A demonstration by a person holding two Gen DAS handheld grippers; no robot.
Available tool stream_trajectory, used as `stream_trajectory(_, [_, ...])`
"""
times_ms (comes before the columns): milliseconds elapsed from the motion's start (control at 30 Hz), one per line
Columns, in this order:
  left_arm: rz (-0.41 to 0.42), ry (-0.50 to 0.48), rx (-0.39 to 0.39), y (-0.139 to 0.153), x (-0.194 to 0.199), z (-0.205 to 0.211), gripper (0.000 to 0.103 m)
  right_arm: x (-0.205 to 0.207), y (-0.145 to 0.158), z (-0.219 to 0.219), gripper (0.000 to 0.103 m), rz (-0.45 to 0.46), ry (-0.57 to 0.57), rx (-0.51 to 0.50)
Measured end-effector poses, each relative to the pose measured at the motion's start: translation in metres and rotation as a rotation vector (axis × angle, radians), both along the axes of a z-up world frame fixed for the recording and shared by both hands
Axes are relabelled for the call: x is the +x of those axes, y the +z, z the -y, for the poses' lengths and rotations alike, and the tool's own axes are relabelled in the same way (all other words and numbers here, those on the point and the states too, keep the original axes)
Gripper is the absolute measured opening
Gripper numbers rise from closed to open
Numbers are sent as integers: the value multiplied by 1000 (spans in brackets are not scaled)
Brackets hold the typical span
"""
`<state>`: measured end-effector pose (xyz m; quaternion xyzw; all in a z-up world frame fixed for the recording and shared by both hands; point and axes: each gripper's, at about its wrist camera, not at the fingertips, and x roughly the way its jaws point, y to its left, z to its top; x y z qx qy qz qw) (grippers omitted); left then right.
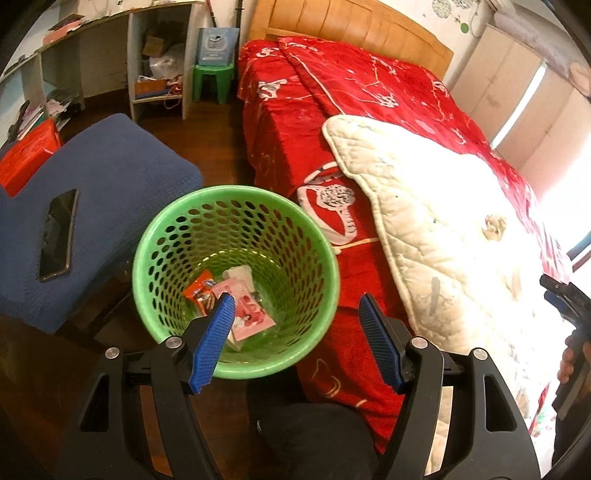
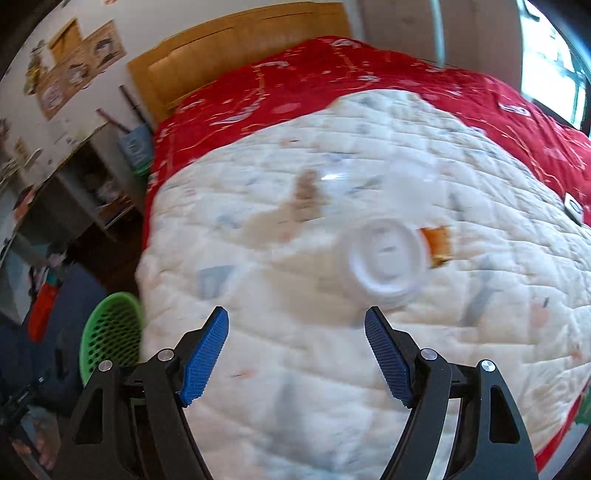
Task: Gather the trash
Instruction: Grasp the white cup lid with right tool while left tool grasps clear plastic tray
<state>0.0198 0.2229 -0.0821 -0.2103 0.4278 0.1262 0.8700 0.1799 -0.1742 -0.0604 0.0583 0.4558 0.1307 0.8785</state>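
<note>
**A:** Where does the trash sit?

**B:** Several pieces lie on the white quilted cotton pad (image 2: 295,369) spread over the bed: an overturned white plastic cup (image 2: 382,260), a small orange-and-brown wrapper (image 2: 437,245) just beside it, and a crumpled brown-and-cream scrap (image 2: 299,201) farther up. The right-hand view is blurred, so finer detail is lost.

**A:** And the bin?

**B:** A round green perforated plastic basket (image 1: 236,199) stands on the dark wooden floor (image 1: 221,140), against the bed's side. Inside lie a pink packet (image 1: 251,317), an orange wrapper (image 1: 199,290) and a pale one (image 1: 240,275).

**A:** The grippers?

**B:** The left gripper (image 1: 297,314) hangs above the basket's rim, blue pads spread wide, nothing between them. The right gripper (image 2: 297,326) hovers over the pad short of the cup, jaws likewise apart and empty.

**A:** The room around them?

**B:** A red patterned blanket (image 1: 332,85) covers the bed below a wooden headboard (image 1: 351,26). Left of the basket, a black phone (image 1: 59,234) rests on a blue cushioned seat (image 1: 122,170). Beyond stand a green plastic stool (image 1: 214,83) and cluttered white shelves (image 1: 159,62).
</note>
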Motion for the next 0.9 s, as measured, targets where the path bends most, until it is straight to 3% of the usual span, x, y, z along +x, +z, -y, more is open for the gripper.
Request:
stream_trajectory(333, [-26, -49, 16, -1, 25, 24, 69, 37, -23, 31, 76, -24, -28, -48])
stream_trajectory(800, [-52, -109, 33, -3, 60, 50, 69, 70, -52, 33, 80, -60, -19, -66])
stream_trajectory(900, [-50, -130, 38, -1, 68, 58, 69, 73, -56, 32, 76, -65, -17, -70])
